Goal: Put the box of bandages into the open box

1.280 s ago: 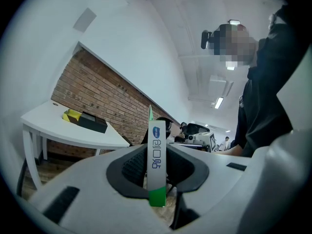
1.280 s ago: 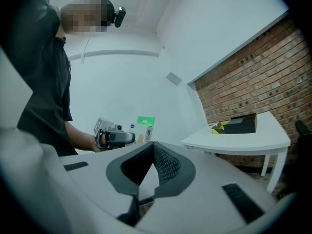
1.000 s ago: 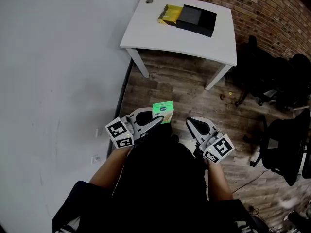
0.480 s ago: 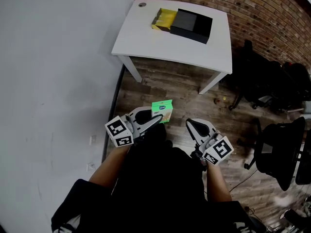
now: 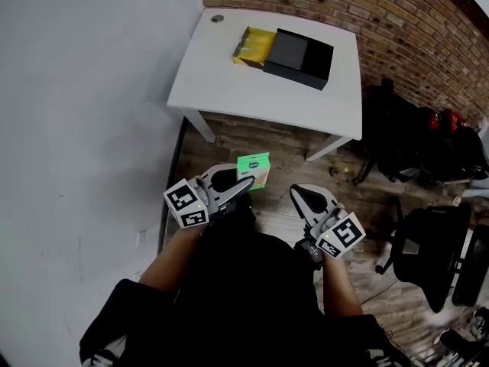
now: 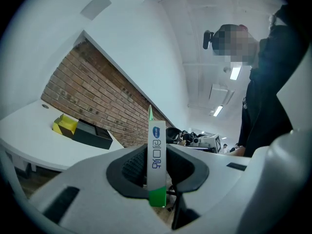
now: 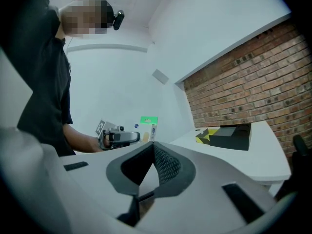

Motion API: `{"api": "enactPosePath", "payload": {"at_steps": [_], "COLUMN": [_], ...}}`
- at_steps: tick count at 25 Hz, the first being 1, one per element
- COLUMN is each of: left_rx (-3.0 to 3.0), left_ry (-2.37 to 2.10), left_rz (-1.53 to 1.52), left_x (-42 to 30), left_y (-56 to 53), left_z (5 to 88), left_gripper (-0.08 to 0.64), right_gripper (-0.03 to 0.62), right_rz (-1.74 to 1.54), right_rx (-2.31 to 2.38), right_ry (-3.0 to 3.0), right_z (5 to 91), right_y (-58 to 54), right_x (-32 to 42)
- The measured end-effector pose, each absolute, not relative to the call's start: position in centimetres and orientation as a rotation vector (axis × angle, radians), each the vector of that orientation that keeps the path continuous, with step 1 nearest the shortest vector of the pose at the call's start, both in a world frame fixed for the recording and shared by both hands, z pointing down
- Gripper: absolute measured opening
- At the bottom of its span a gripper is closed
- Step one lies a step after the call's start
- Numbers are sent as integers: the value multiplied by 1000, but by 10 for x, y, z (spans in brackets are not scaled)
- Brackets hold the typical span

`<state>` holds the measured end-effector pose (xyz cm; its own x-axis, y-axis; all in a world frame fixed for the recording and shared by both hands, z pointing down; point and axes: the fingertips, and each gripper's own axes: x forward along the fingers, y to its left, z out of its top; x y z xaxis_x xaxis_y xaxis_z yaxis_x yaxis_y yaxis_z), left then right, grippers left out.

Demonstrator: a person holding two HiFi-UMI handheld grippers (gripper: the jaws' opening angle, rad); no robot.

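Observation:
A green and white box of bandages (image 5: pixel 254 170) is held upright in my left gripper (image 5: pixel 243 183), whose jaws are shut on it. In the left gripper view the box of bandages (image 6: pixel 157 155) shows edge-on between the dark pads. My right gripper (image 5: pixel 299 199) is shut with nothing in it, at waist height beside the left one. The open box (image 5: pixel 284 53), black with a yellow inside flap, lies on the white table (image 5: pixel 221 82) far ahead. It also shows as the open box (image 6: pixel 83 132) in the left gripper view and the open box (image 7: pixel 225 136) in the right gripper view.
The table stands against a brick wall (image 5: pixel 397 14), with a white wall (image 5: pixel 76 113) on my left. Black office chairs (image 5: pixel 432 243) crowd the wooden floor (image 5: pixel 283 151) to the right. A small round grommet (image 5: pixel 217 18) sits in the table's far left corner.
The table and the open box have come nearer and lower in the head view. Both grippers keep their pose, the left still holding the box of bandages.

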<state>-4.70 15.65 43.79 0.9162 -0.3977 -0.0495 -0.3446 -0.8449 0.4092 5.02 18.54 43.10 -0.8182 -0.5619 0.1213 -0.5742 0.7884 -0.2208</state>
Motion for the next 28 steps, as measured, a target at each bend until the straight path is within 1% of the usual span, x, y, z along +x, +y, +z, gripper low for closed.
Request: {"api": "enactPosePath", "payload": {"at_steps": [9, 17, 28], "left_rx": [2694, 2689, 2661], "left_ry": [-463, -454, -472], "left_rz": [-203, -236, -242], "left_x": [-64, -84, -79], "left_y": [79, 31, -12], "left_z": [440, 446, 456], "left_gripper": [97, 97, 97], "right_gripper": [6, 6, 6], "right_rz": [350, 333, 370], "right_rx": [978, 959, 926], "right_ry": [-2889, -2875, -2864], "right_z": [426, 426, 435], "right_y": [109, 64, 18], "right_x": [28, 2, 8]}}
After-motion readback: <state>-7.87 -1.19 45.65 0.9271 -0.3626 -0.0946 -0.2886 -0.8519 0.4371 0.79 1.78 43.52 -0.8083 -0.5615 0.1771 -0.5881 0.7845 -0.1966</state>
